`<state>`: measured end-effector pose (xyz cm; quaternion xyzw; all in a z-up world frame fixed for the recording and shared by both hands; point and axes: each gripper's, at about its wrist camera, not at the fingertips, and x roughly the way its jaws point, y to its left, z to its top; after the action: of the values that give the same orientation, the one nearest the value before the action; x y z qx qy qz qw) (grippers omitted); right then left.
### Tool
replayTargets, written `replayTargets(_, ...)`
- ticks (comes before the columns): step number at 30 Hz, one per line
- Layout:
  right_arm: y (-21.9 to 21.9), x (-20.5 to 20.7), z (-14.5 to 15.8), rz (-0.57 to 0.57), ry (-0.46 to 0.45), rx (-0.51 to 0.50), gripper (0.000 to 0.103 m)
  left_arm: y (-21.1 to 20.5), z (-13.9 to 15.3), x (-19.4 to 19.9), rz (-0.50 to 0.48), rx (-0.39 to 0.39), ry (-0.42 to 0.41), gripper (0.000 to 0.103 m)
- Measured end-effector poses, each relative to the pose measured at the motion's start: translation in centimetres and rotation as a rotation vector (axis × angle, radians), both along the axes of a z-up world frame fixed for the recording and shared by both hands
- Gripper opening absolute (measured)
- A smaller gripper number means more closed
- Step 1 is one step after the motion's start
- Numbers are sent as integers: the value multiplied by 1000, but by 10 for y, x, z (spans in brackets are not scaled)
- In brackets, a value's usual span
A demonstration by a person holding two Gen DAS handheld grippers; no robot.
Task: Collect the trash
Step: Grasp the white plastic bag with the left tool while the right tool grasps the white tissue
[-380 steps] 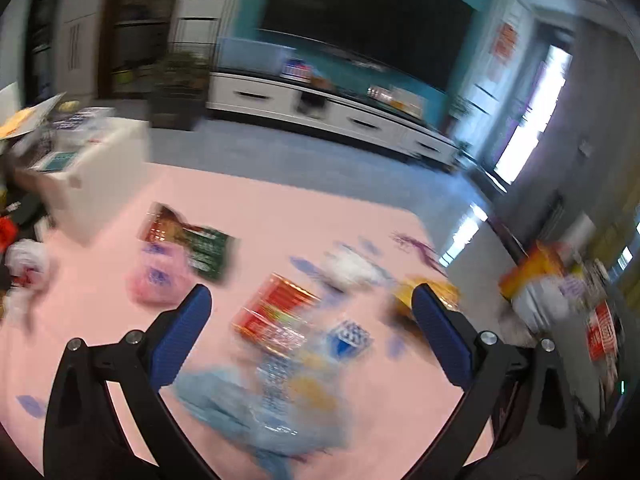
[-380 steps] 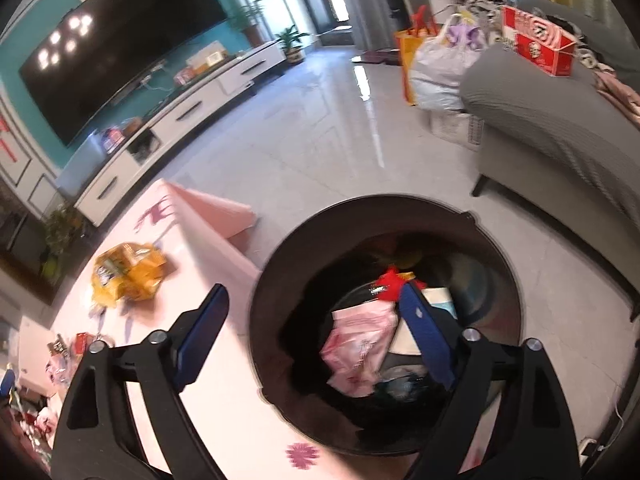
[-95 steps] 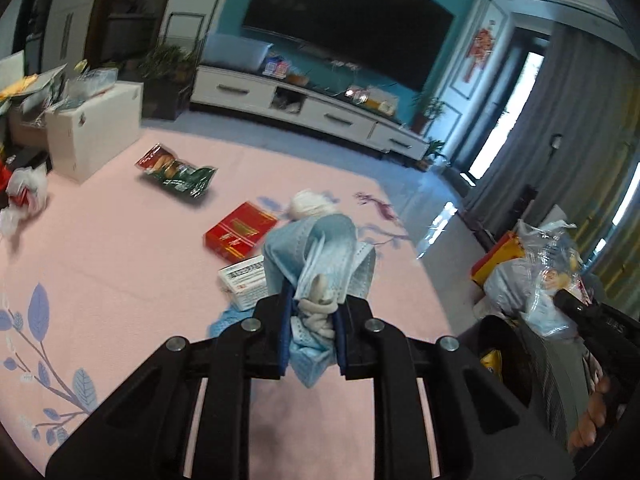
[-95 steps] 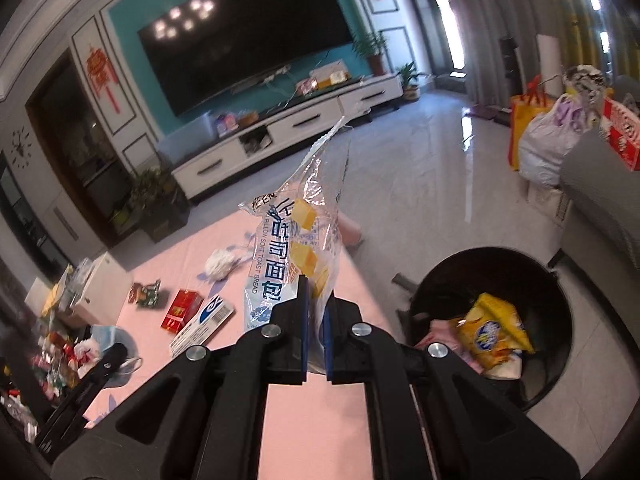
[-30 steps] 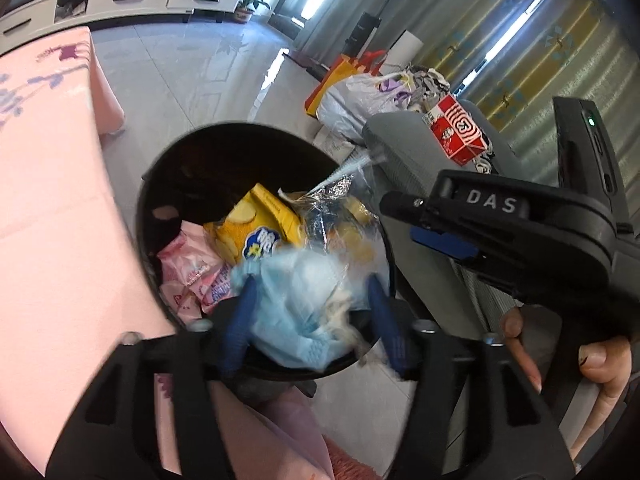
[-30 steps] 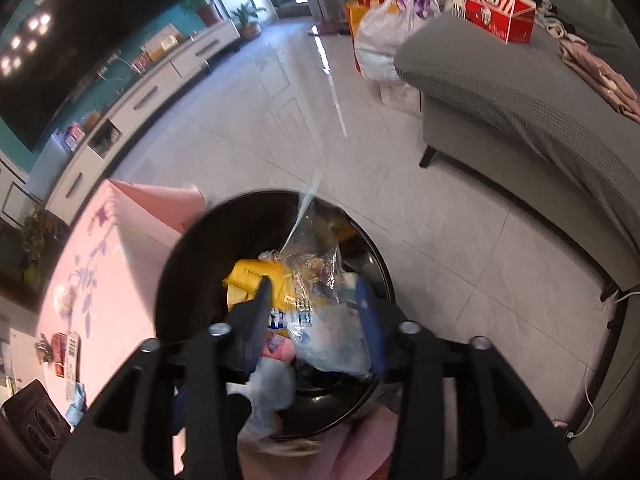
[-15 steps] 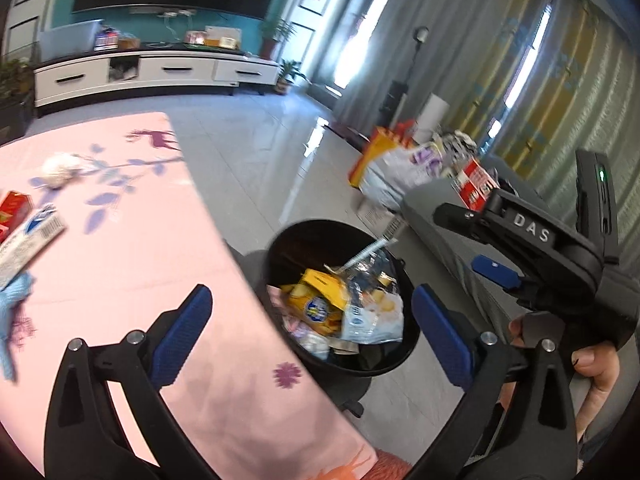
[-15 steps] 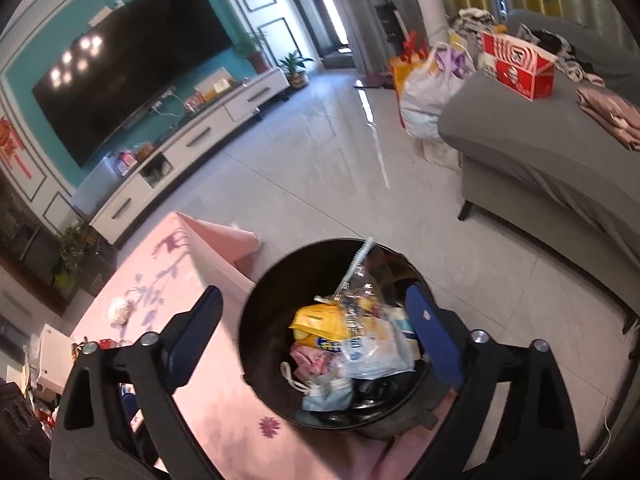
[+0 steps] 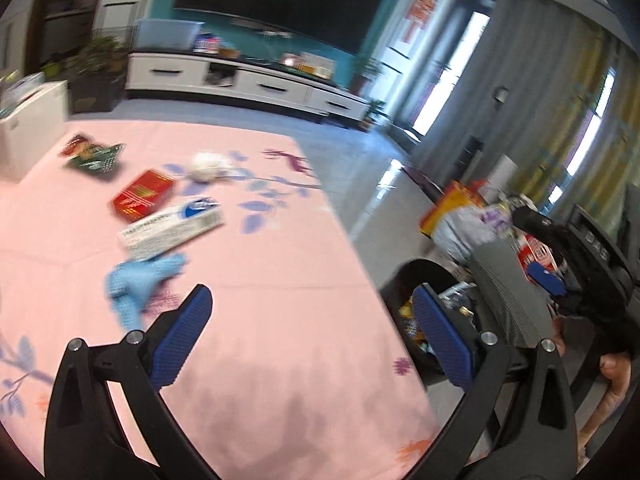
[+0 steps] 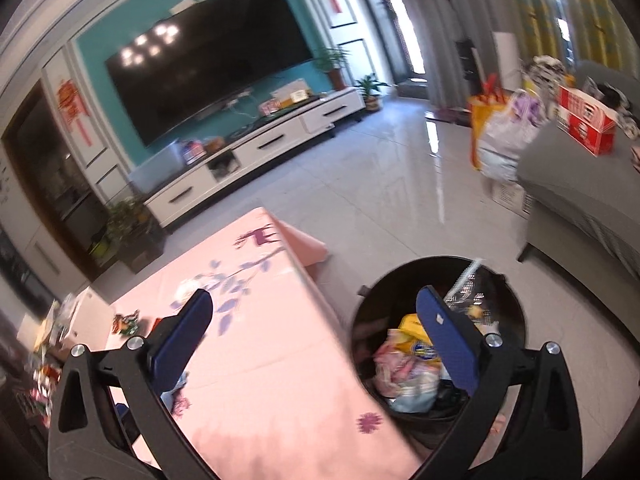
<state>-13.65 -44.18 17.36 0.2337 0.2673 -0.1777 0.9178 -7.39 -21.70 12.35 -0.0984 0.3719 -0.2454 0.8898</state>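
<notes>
My left gripper (image 9: 310,336) is open and empty above the pink tablecloth (image 9: 248,320). Ahead of it lie a blue mask (image 9: 140,278), a white and blue box (image 9: 172,228), a red box (image 9: 143,192), a white tissue ball (image 9: 208,166) and a green snack bag (image 9: 94,156). The black trash bin (image 9: 412,280) stands off the table's right edge, holding wrappers. My right gripper (image 10: 312,338) is open and empty above the table edge, with the bin (image 10: 504,292) under its right finger. The right gripper body (image 9: 576,264) shows at right in the left wrist view.
A white TV cabinet (image 9: 248,80) runs along the teal wall. A grey sofa (image 10: 580,196) with a red box (image 10: 584,120) and bags (image 10: 500,136) stands right of the bin. A white box (image 9: 28,128) sits at the table's far left.
Both grippers let go of their trash into the bin and opened. The left gripper has swung left, back toward the litter on the table. The right gripper has pulled back from the bin.
</notes>
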Motion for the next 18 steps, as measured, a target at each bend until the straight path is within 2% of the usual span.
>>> replayTargets(8, 55, 36, -5, 156, 25, -28, 100, 96, -8, 14, 189, 62, 39, 100)
replayTargets(13, 86, 63, -28, 210, 108, -36, 100, 170, -5, 37, 286, 99, 10, 100)
replayTargets(18, 130, 88, -61, 259, 201, -119, 100, 250, -9, 85, 406, 196, 0, 100)
